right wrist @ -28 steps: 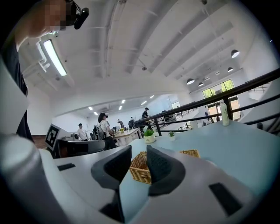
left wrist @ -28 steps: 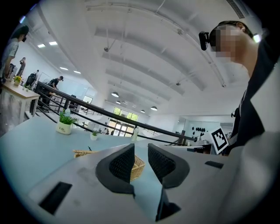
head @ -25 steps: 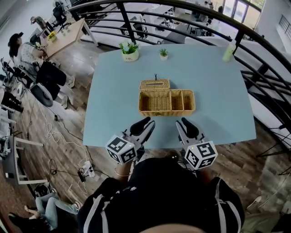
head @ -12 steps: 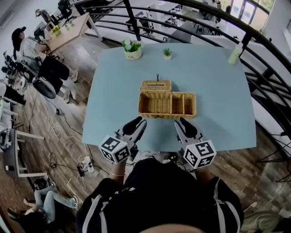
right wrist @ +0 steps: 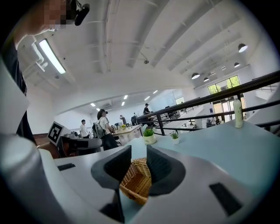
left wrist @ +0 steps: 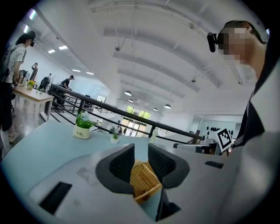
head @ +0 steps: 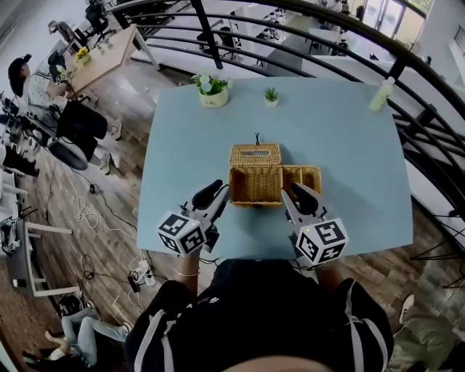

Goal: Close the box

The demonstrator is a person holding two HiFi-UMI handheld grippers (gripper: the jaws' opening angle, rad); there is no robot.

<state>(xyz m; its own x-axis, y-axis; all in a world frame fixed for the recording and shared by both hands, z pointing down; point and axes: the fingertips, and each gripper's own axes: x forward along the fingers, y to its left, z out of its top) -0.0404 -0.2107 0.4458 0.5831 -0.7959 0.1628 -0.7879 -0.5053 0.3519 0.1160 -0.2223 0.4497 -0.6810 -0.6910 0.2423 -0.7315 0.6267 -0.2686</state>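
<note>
A rectangular woven wicker box [head: 275, 185] sits open near the middle of the smooth pale-blue table [head: 341, 138], with its flat lid [head: 255, 154] on the far side. The left gripper [head: 215, 196] and right gripper [head: 298, 195] flank it, jaws slightly apart and holding nothing. The right one hides the box's near right corner. A black railing [head: 305, 11] runs beyond.

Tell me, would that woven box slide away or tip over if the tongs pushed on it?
The woven box looks like thin wicker and seems empty, so it is probably light and would likely slide on the smooth table. It is low and wide, so tipping seems unlikely. The weave may flex slightly if squeezed.
</note>
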